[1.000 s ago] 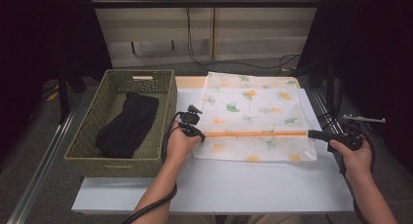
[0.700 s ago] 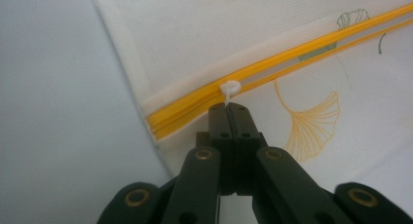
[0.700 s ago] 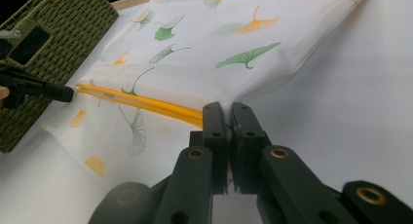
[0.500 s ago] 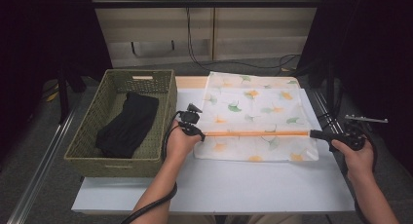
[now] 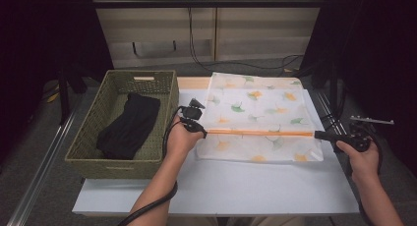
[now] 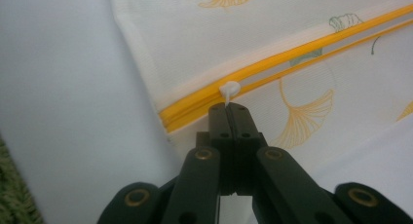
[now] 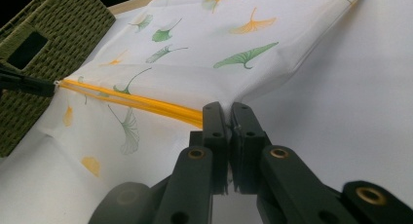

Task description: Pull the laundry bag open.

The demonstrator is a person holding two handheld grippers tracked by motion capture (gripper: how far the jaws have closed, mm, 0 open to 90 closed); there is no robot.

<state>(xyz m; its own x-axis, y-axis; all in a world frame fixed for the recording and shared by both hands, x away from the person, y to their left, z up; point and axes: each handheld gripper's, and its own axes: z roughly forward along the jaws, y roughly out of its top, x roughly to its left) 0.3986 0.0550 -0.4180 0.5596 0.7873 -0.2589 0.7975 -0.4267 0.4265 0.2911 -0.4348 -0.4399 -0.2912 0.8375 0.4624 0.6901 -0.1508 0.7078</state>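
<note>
1. Compared with one second ago, almost nothing has moved: both hands, the bag and the basket lie as they did.
2. At the far left stands a green woven basket (image 5: 88,152) with a folded black cloth (image 5: 129,125) inside it; it is not touched.
3. The left gripper (image 5: 202,132) is at the left end of the orange zipper (image 5: 260,133). Its jaws are pressed together on the small white zipper pull (image 6: 229,90), which sits at the closed end of the track.
4. The mesh laundry bag (image 5: 258,100), white with leaf prints, lies flat on the white table (image 5: 221,186), just beside the basket.
5. The right gripper (image 5: 318,134) pinches the bag edge at the right end of the zipper, jaws nearly together on the fabric, keeping the line tight.
6. Risks, in my judgement: the pull is tiny, so it may slip out if the left hand drags at an angle. If the right grip loosens, the fabric can bunch and jam the slider. A hard tug could drag the whole bag sideways.
</note>
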